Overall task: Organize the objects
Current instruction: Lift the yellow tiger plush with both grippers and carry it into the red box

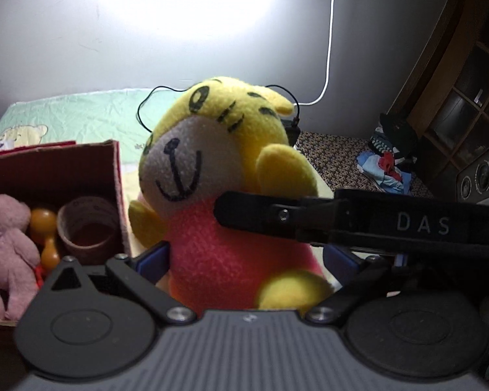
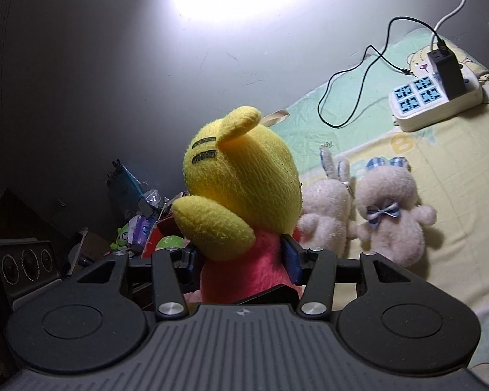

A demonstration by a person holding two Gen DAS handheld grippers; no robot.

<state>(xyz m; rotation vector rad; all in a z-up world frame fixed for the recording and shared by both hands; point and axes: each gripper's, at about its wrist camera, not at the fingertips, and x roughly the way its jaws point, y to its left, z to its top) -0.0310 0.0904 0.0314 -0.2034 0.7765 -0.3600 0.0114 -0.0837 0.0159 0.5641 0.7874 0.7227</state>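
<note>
- Blue pads line the inner faces of both grippers' black fingers; the right gripper has its pads pressed against the pink torso of the tiger plush, pinching it from behind.
- The left gripper faces the front of the same toy; its pads stand on either side of the pink torso, the left one touching, but whether the right one presses cannot be told.
- One black finger of the right gripper, printed "DAS" in grey capitals, crosses the left wrist view and lies against the toy's chest.
- The tiger plush is upright between the two tools: yellow head and limbs, black stitched stripes, white muzzle with a drawn smile, pink body.
- Just beside the toy on its right stands a red cardboard box holding a pink plush, an orange gourd-shaped item and a brown ring.
- Two cream bunny plushes lie on the yellow-green sheet, near the held toy.
- Farther off, a white power strip with blue socket faces carries a black adapter; its markings are unreadable.
</note>
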